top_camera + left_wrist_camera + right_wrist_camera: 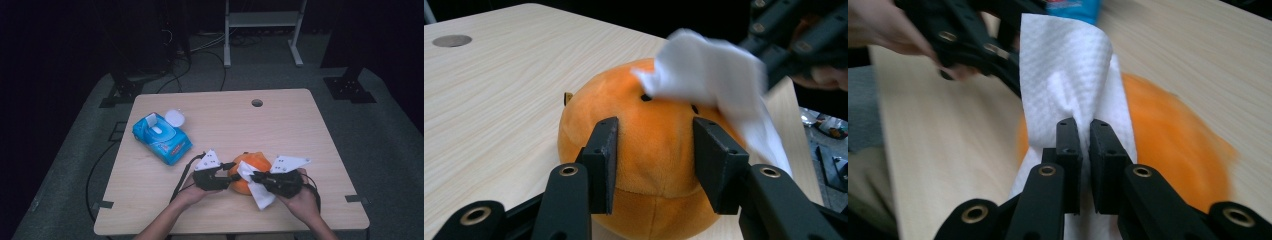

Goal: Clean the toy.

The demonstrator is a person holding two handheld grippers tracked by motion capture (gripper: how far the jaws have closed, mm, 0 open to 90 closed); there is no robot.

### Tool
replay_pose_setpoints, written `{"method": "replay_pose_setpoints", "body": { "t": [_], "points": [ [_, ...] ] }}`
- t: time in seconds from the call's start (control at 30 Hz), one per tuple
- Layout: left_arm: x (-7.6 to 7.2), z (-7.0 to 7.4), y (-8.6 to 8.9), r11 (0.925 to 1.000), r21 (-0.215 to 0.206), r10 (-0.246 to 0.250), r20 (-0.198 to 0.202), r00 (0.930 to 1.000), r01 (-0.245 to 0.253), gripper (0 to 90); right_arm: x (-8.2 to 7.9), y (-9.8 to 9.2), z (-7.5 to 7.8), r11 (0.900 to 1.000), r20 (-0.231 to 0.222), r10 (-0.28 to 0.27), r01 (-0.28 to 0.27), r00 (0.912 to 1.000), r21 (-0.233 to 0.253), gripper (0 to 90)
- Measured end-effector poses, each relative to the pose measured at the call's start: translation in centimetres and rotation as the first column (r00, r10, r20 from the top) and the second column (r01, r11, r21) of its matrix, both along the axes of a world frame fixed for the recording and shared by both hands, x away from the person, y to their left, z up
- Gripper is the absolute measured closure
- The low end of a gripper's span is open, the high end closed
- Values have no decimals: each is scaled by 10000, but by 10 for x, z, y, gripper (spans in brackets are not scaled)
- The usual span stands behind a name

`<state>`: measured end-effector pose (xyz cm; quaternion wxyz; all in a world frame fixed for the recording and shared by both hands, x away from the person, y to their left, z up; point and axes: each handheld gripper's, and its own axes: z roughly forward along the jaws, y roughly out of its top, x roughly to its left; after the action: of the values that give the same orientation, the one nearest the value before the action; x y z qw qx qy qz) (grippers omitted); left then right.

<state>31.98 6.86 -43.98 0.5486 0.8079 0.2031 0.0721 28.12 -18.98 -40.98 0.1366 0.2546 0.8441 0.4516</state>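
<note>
Closest to the person, the two grippers are seen side by side near the front edge of the table [150, 200], which is made of pale wood with a fine grain and rounded corners. Between the jaws of the right gripper [1084, 131] a white tissue [1068, 75] is pinched; its paper is thin, embossed with small dots and gathered into folds where the jaws are clenched on it. The tissue is laid over the top of the orange plush ball [649, 150], and its loose end hangs down toward the front edge in the high view.

Next, the left gripper [656, 150] is held against the ball from the other side. Its jaws are spread wide, and the soft, short-piled, round body of the ball is held between the two flat black pads; both pads are seen touching the plush. Two small dark marks are seen on the ball just beyond the jaws.

Beyond both grippers much open table is left. Farther to the left, well apart from the jaws, a blue tissue pack [161, 138] with an open white lid is lying. A round hole [257, 103] is cut near the far edge.
</note>
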Motion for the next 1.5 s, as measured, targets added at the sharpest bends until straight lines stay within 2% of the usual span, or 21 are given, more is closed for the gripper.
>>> {"method": "replay_pose_setpoints", "body": {
  "t": [0.03, 0.07, 0.17, 0.2, 0.27, 0.37, 0.5, 0.53, 0.6, 0.7, 0.87, 0.93, 0.97, 1.07, 1.1, 1.17, 1.23, 1.27, 1.33, 1.43, 1.5],
  "points": [
    [1, 0, 1, 10000, -41, 7, -43, 10000, -8, 542, 3, -11, 1, 9987, -30, -486, 487, 9988, 118, 834],
    [2, -1, 1, 9999, -109, -13, -135, 9999, 11, 540, 4, -15, 2, 9977, -33, -643, 643, 9979, 213, 835],
    [2, -1, -1, 9999, -110, 64, -155, 9999, -65, 532, 4, -14, 3, 9976, -84, -598, 600, 9982, 345, 834],
    [1, -1, -1, 10000, 19, 36, -82, 10000, -36, 531, 3, -7, 2, 9993, -59, -327, 328, 9994, 187, 834],
    [2, -2, 1, 10000, -40, 23, -181, 9998, -24, 532, 4, -6, 2, 9996, 32, -290, 290, 9996, 16, 834],
    [3, -2, 3, 10000, -62, 45, -229, 9997, -47, 529, 11, -20, 3, 9958, -50, -903, 903, 9959, 165, 834],
    [3, -3, 1, 10000, -54, 42, -156, 9999, -43, 525, 24, -39, -7, 9914, -970, -1232, 1268, 9876, 317, 831],
    [3, -3, 1, 10000, -54, 42, -156, 9999, -43, 524, 24, -39, -7, 9914, -970, -1232, 1268, 9876, 317, 831],
    [2, -3, 1, 9999, 52, 140, 42, 9999, -140, 517, 28, -48, -11, 9912, -1344, -1247, 1296, 9831, 284, 832],
    [1, -3, 1, 9998, 32, 187, 104, 9998, -187, 512, 28, -53, -13, 9921, -1499, -1220, 1250, 9811, 110, 832],
    [3, -3, 2, 9998, -114, 184, -74, 9998, -185, 501, 30, -54, -9, 9923, -1426, -1095, 1165, 9837, 417, 833],
    [5, -3, 4, 9992, -181, 357, -278, 9990, -362, 470, 31, -52, -11, 9931, -1564, -1046, 1115, 9821, 361, 833],
    [6, -3, 4, 9988, -177, 439, -376, 9983, -446, 416, 31, -52, -14, 9950, -1868, -914, 975, 9781, 236, 833],
    [8, -5, 5, 9981, -196, 568, -597, 9966, -581, 410, 28, -52, -15, 9966, -2063, -744, 799, 9757, 187, 833],
    [7, -5, 5, 9977, 5, 680, -439, 9967, -681, 430, 25, -50, -15, 9990, -2433, -302, 374, 9695, 250, 832],
    [9, -5, 7, 9968, -116, 785, -591, 9952, -793, 443, 20, -46, -11, 9971, -2515, 268, -80, 9675, 756, 832],
    [10, -5, 8, 9967, -237, 754, -619, 9952, -770, 437, 18, -41, -8, 9956, -2448, 521, -312, 9682, 884, 832],
    [9, -4, 8, 9975, -212, 663, -526, 9964, -675, 424, 15, -30, -5, 9986, -2014, 431, -361, 9786, 381, 832],
    [8, -3, 8, 9981, -344, 494, -427, 9979, -509, 395, 15, -24, -7, 9991, -1814, 408, -386, 9826, 153, 833],
    [5, -3, 5, 9988, -354, 334, -174, 9993, -340, 402, 16, -24, -9, 9991, -1821, 378, -335, 9825, 263, 834],
    [5, -3, 4, 9995, -160, 287, -19, 9996, -287, 442, 16, -25, -9, 9992, -1804, 357, -315, 9830, 262, 833]
  ]
}}
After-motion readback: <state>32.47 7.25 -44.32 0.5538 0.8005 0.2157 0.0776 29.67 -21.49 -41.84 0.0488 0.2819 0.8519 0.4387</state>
